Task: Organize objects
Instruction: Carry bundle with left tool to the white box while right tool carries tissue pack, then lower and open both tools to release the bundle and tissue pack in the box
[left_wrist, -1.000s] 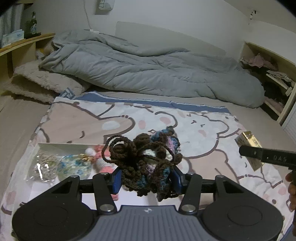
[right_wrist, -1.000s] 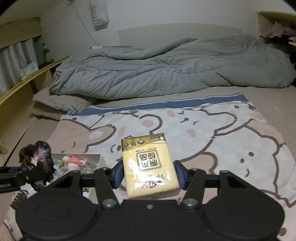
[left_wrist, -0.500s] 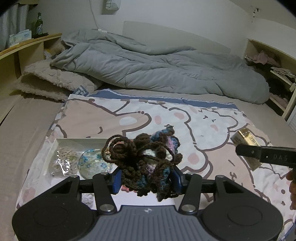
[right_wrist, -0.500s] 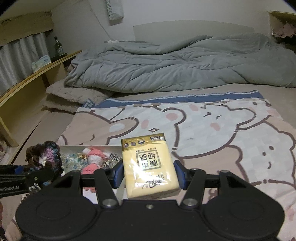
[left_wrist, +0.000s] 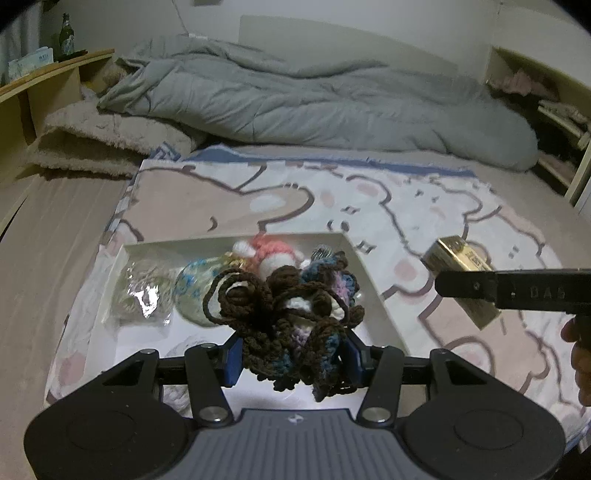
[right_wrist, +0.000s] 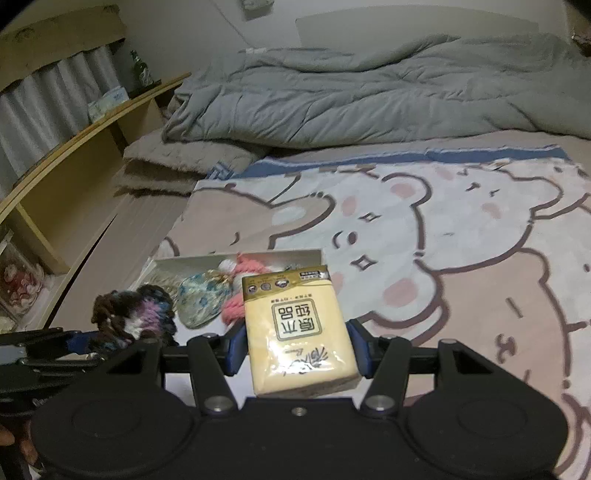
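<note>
My left gripper is shut on a tangled brown, blue and pink crochet piece, which hangs over a shallow white tray on the bed. In the tray lie a pink and white knitted doll, a blue floral pouch and a clear bag of rings. My right gripper is shut on a yellow tissue pack, held just right of the tray. The left view shows that pack from the side. In the right view, the crochet piece shows at the left.
A cartoon bear blanket covers the bed under the tray. A rumpled grey duvet and a beige fleece lie at the far end. A wooden shelf with a green bottle runs along the left. A hand shows at right.
Both grippers have moved left and sunk toward the tray with their loads still held. The tray now lies directly under the crochet piece, and the doll is in plain view.
</note>
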